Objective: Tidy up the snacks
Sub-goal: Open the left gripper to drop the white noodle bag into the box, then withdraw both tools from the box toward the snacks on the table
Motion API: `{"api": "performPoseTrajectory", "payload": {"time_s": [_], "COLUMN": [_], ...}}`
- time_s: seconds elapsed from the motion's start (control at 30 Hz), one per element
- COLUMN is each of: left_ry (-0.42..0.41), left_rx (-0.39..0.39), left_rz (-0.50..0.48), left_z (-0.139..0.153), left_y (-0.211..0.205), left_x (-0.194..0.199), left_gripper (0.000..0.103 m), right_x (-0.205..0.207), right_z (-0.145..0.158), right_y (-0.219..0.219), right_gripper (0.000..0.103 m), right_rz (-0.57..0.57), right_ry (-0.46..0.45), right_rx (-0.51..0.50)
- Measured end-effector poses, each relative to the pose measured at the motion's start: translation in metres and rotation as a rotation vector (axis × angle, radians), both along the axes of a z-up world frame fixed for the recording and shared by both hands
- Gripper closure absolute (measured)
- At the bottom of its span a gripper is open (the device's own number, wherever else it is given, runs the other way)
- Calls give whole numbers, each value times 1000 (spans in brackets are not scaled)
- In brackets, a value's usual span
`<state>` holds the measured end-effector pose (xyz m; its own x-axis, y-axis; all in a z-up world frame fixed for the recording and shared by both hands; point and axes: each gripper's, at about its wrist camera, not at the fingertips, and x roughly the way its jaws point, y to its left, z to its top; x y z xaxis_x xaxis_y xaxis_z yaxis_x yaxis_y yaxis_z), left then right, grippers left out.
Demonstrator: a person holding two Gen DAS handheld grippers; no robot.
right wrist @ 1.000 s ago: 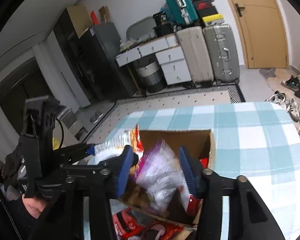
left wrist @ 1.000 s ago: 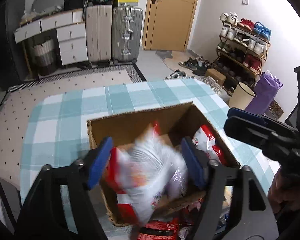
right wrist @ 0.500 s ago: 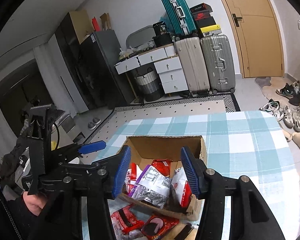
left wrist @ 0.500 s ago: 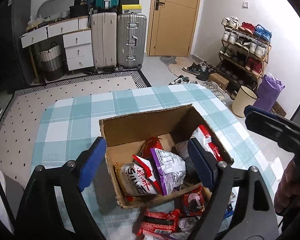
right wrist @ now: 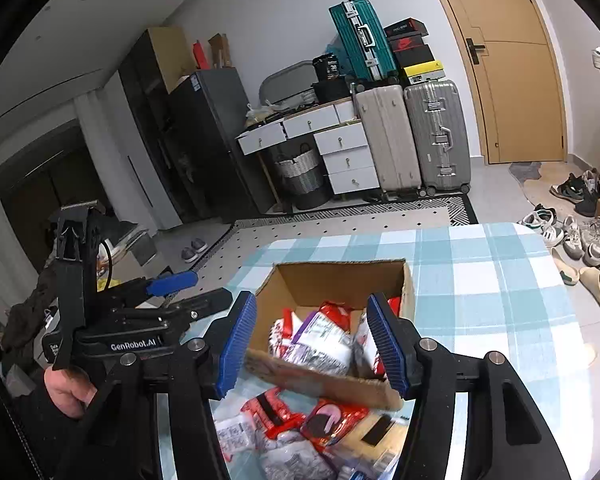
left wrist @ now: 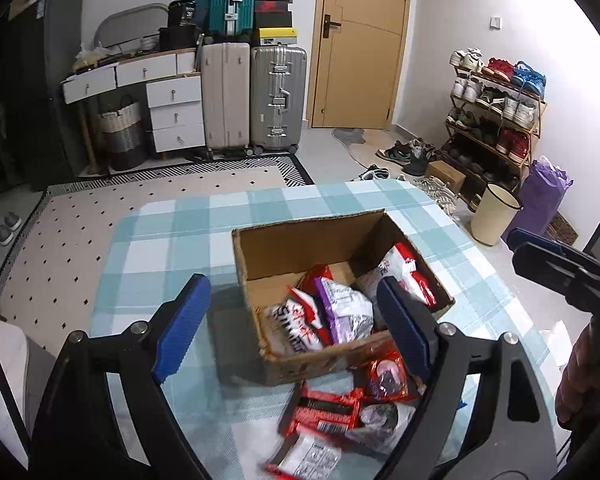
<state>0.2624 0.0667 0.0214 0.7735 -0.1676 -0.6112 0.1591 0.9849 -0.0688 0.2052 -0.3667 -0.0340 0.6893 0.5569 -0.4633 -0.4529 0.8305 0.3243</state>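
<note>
An open cardboard box [left wrist: 300, 248] [right wrist: 340, 280] stands on the checked tablecloth. Inside lie a purple-and-silver snack bag [left wrist: 346, 308] [right wrist: 320, 340], a white-and-red bag [left wrist: 296, 320] and another red-and-white bag [left wrist: 404, 268]. Several loose red snack packets [left wrist: 328, 408] [right wrist: 276, 416] lie on the table in front of the box. My left gripper [left wrist: 296, 328] is open and empty, held above the box's near side. My right gripper [right wrist: 312, 344] is open and empty, above the box's near edge.
The table [left wrist: 172, 240] has a blue-and-white checked cloth; its right edge drops to the floor near a cream bin [left wrist: 494, 216]. Suitcases [left wrist: 252, 96], drawers and a shoe rack [left wrist: 496, 112] stand far behind. The left gripper's body [right wrist: 112, 320] shows at the left of the right wrist view.
Both grippers let go of snack bags into the box and pulled back and up. The bags now lie still inside the box, and both grippers are empty.
</note>
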Motion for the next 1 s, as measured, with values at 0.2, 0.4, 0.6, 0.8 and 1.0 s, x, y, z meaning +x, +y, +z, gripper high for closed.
{"api": "performPoseTrajectory", "payload": {"time_s": [0.2,0.4,0.6,0.8,1.0], "left_ry": [-9,-14,-33,-26,-5], "left_rx": [3,15,0,3,-4], "left_rz": [33,61,113,146,158], "left_z": [-2,-11,-18,-26,-41], "left_y": [6,8,13,18,20], "left_x": [-35,-66,-92,-106,-117], "left_gripper": [16,5,1,1,1], "right_x": [-21,-44,-65,-83,-98], "right_z": [-4,-12,-22,-38,-52], "right_y": [1,0,-1,-3,-6], "right_gripper": [42,38,31,31,23], "right_rz": [7,7,12,17,-1], "right_ry": [-4,-5,-7,10,3], "right_rx": [-3,10,12,39,20]}}
